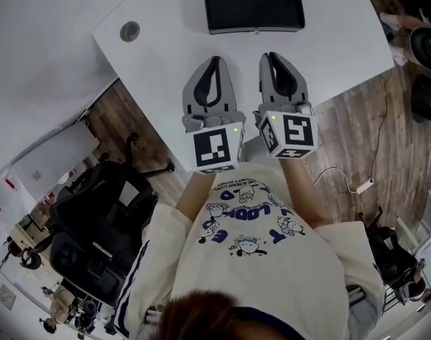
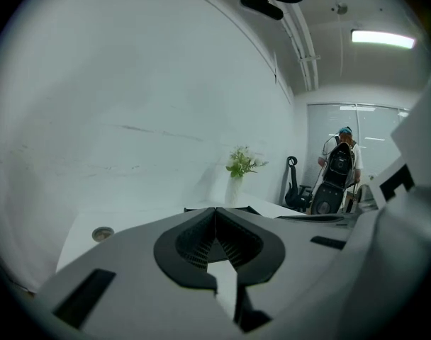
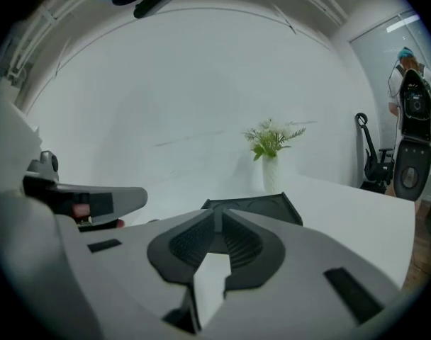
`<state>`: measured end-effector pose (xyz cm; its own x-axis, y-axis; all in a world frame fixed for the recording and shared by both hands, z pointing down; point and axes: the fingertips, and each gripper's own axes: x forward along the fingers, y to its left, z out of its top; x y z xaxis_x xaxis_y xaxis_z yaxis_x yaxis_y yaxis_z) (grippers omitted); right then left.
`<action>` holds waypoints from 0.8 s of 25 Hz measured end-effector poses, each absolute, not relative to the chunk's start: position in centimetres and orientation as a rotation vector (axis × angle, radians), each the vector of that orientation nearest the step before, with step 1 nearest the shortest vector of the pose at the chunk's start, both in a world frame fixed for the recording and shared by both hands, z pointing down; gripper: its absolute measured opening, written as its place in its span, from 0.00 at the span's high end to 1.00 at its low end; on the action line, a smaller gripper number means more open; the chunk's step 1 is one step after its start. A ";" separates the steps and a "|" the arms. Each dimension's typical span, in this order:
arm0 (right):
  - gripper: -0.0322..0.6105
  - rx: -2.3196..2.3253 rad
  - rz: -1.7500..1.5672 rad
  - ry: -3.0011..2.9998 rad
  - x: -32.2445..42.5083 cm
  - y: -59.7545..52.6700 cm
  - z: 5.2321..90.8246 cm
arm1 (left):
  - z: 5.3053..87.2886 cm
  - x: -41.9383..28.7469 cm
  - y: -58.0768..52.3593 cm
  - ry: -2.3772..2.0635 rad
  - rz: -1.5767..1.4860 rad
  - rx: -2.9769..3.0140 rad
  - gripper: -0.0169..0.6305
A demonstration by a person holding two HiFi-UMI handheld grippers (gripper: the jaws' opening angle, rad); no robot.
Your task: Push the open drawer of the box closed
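Observation:
A flat black box [image 1: 253,6] lies at the far side of the white table [image 1: 166,55]; from above no drawer stands out from it. My left gripper [image 1: 215,59] and right gripper [image 1: 270,55] hang side by side over the table's near part, short of the box, both pointing at it. In the left gripper view the left gripper [image 2: 215,208] is shut with nothing in it, and the box [image 2: 252,210] peeks out behind its tips. The right gripper [image 3: 217,211] is likewise shut and empty, with the box [image 3: 261,205] just beyond it.
A round cable grommet [image 1: 130,31] sits in the table at the left. A white vase with a plant [image 3: 271,168] stands past the box by the wall. The table's edge runs diagonally near my body. A black chair [image 1: 102,218] stands on the wood floor at my left.

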<state>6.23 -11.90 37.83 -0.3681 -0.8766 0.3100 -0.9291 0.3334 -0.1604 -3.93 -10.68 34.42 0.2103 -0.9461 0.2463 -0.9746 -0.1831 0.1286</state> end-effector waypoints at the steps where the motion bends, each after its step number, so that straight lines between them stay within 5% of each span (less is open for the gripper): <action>1: 0.87 1.666 0.441 -2.427 6.3 -11.5 37.3 | 34.1 -3.9 -10.5 -1.819 0.152 2.238 0.95; 20: 0.88 1.804 0.280 -2.467 6.5 -6.3 31.3 | 28.4 -3.6 -6.2 -1.816 0.064 2.394 0.95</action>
